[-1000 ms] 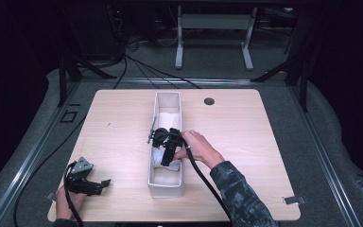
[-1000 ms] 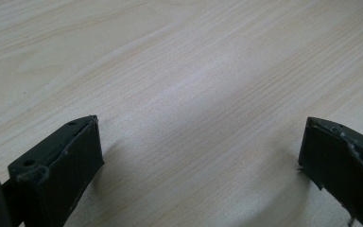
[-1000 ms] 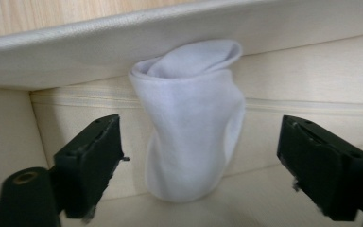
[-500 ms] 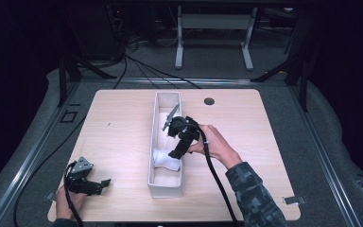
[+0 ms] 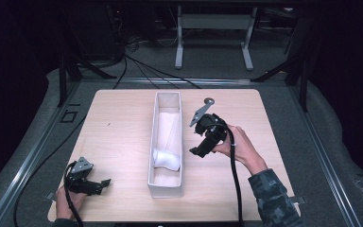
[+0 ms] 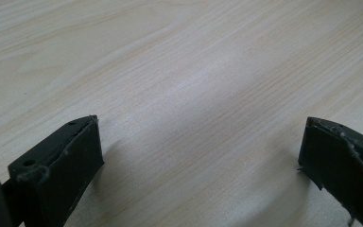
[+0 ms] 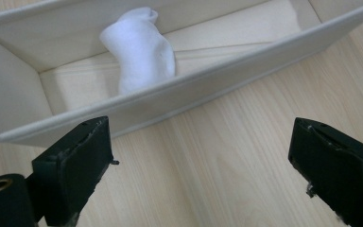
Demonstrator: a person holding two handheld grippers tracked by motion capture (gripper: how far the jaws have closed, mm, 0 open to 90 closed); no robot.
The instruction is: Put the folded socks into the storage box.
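On the pale wooden table (image 5: 123, 137) I see a long, narrow white box (image 5: 165, 185) lying lengthwise down the middle, open at the top. Inside it, toward the near end, sits a rolled white sock (image 5: 166, 159); from the right gripper view the sock (image 7: 142, 49) rests on the box floor against the far wall, well inside the box's (image 7: 179, 92) rim.

My right gripper (image 5: 199, 151) hangs just right of the box, held up off the table by the right hand (image 5: 238, 146), its grey plate tipped up and away. Its jaws stand wide apart and hold nothing; between them I see bare table and the near wall of the box. The cable trails down past the camouflage sleeve (image 5: 272, 198).

My left gripper (image 5: 105, 181) sits low at the near left corner of the table, well apart from the box, with the left hand (image 5: 68, 201) behind it. In the left gripper view its jaws are likewise spread wide, with nothing but wood grain (image 6: 194, 94) between them.

A small dark round disc (image 5: 210, 100) lies near the far edge of the table.
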